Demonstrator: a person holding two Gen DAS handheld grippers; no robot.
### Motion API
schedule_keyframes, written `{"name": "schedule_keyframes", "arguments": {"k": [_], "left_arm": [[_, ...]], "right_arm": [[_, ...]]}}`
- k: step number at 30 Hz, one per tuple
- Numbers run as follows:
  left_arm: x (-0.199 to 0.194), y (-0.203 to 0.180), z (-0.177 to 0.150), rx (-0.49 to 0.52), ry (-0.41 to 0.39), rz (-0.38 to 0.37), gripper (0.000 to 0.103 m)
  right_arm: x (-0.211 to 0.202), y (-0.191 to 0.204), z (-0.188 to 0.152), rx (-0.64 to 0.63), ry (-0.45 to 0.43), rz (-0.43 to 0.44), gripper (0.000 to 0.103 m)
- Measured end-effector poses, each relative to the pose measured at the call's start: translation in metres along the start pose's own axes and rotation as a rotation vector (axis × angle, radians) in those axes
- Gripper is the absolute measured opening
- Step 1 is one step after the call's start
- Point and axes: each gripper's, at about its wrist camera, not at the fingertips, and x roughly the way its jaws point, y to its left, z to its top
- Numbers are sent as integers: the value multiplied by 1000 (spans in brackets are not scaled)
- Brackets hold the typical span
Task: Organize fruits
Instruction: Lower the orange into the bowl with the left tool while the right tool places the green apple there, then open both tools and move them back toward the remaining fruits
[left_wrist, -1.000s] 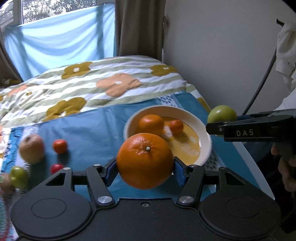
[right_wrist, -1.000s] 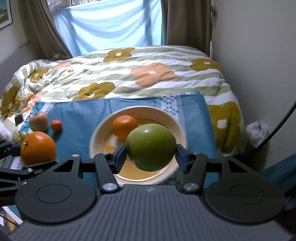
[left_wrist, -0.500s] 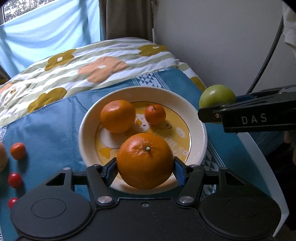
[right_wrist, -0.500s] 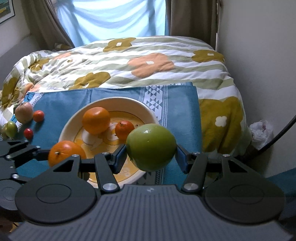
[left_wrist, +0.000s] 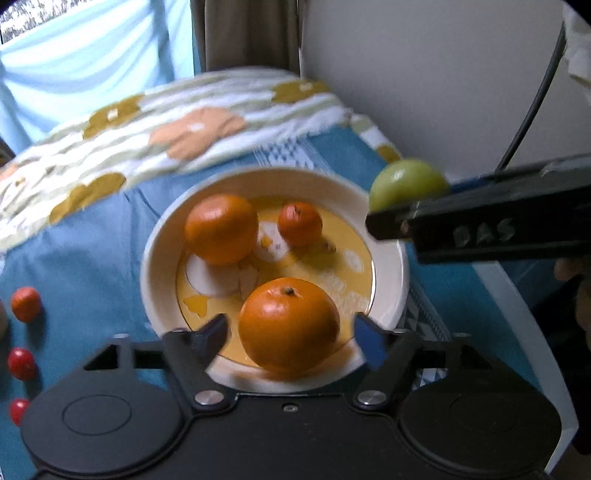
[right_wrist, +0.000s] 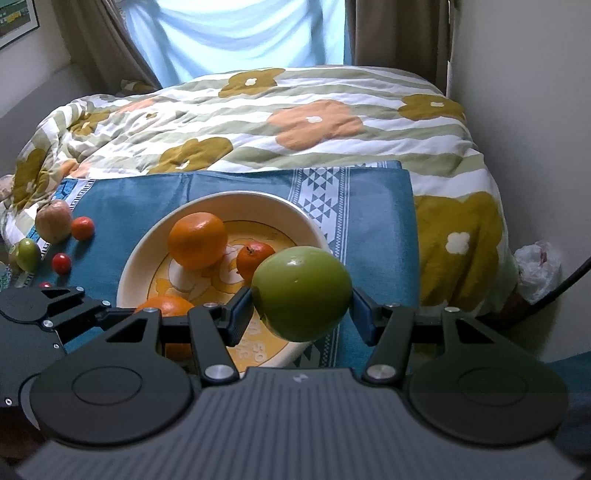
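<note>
I see a bed under a striped floral quilt, brown curtains flanking a daylit window draped in pale blue fabric, and a plain white wall at right.

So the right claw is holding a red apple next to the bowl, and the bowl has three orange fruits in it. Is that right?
Not quite: the apple in the right claw is green, not red, as the right wrist view shows. It is next to the bowl, which has three orange fruits.

Premises: a home bedroom. A bed carries a flower-print duvet and a blue cloth. Brown curtains flank a window; 1 framed picture hangs on the wall.
</note>
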Motion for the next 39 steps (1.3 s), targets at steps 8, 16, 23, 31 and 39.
{"name": "schedule_keyframes", "arguments": {"k": [8,16,23,31,39], "left_arm": [[-29,11,1,-32,-36,32,92],[-45,30,-13,-101,-22,97,93],[-52,50,-29,-177,-5,133,93],[-58,57,-34,-201,-11,145,93],[-79,58,-41,-230,-36,177,96]], "right_arm": [[-2,5,-1,1,-1,3,72],[11,12,-1,3,22,36,72],[29,14,-1,16,38,61,72],[25,14,-3,0,1,81,91],[4,19,-6,-8,-30,48,103]]}}
